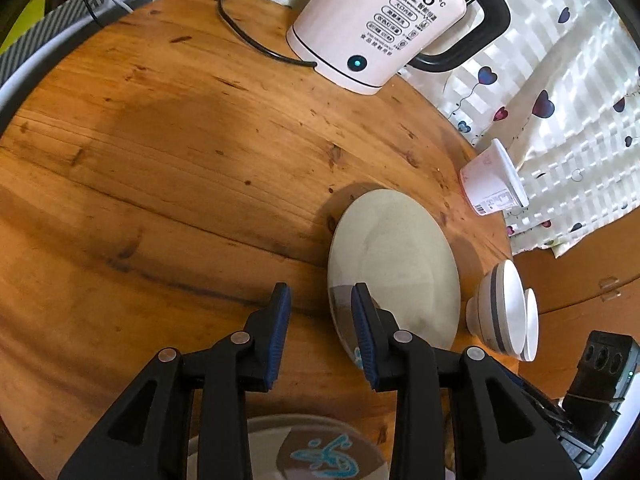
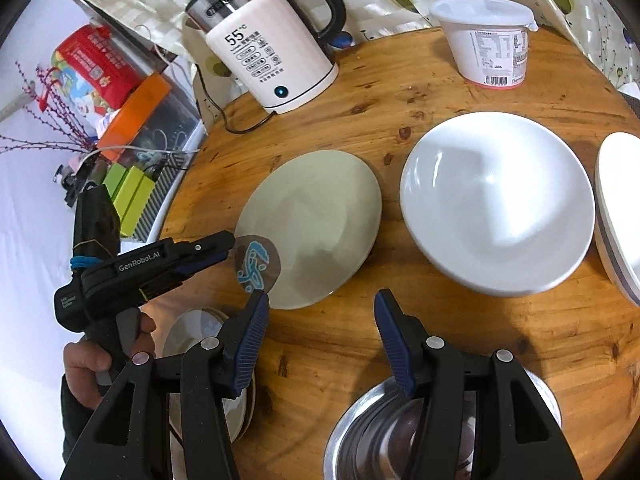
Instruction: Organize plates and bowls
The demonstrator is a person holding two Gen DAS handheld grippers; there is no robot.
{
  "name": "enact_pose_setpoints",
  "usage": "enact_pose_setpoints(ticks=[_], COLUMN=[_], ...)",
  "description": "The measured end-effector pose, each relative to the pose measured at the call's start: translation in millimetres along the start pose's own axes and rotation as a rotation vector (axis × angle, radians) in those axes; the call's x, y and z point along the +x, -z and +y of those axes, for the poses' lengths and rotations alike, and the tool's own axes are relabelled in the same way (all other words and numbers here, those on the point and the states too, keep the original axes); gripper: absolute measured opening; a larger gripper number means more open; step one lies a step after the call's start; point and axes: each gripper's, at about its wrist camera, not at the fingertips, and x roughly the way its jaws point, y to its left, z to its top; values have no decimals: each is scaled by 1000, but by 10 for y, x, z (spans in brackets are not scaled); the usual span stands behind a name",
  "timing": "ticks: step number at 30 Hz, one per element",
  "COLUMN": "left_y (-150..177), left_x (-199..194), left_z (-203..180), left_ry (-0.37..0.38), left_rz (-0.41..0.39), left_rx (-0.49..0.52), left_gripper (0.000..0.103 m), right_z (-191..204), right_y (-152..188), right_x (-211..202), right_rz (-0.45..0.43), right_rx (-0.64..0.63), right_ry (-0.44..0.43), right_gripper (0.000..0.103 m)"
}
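A beige plate (image 2: 316,220) with a blue-and-brown emblem (image 2: 256,266) at its near edge lies flat on the round wooden table (image 2: 360,344); it also shows in the left wrist view (image 1: 394,264). My left gripper (image 1: 320,300) is open, its jaws straddling the plate's near rim; it also shows in the right wrist view (image 2: 228,248). My right gripper (image 2: 320,304) is open and empty, hovering above the table. A large white bowl (image 2: 496,204) sits right of the plate. A second emblem plate (image 1: 320,452) lies under my left gripper.
A white kettle (image 2: 272,56) with a black cord stands at the back. A lidded white tub (image 2: 488,36) is at the back right. Another white bowl (image 2: 620,208) sits at the right edge. A steel bowl (image 2: 372,440) lies under my right gripper.
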Motion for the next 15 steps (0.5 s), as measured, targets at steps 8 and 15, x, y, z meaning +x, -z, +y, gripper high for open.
enact_pose_setpoints(ticks=[8,15], left_y=[-40,-41], left_x=[128,165], left_z=[-92,-114], left_ry=[23,1], left_rz=[20,22], left_rx=[4,8], left_gripper=[32,18], right_z=[-63,-84], right_y=[-34,-33], right_x=[73,85], right_rz=[15,16], right_rx=[20,21], right_ry=[-6,-4], right_gripper=[55,55])
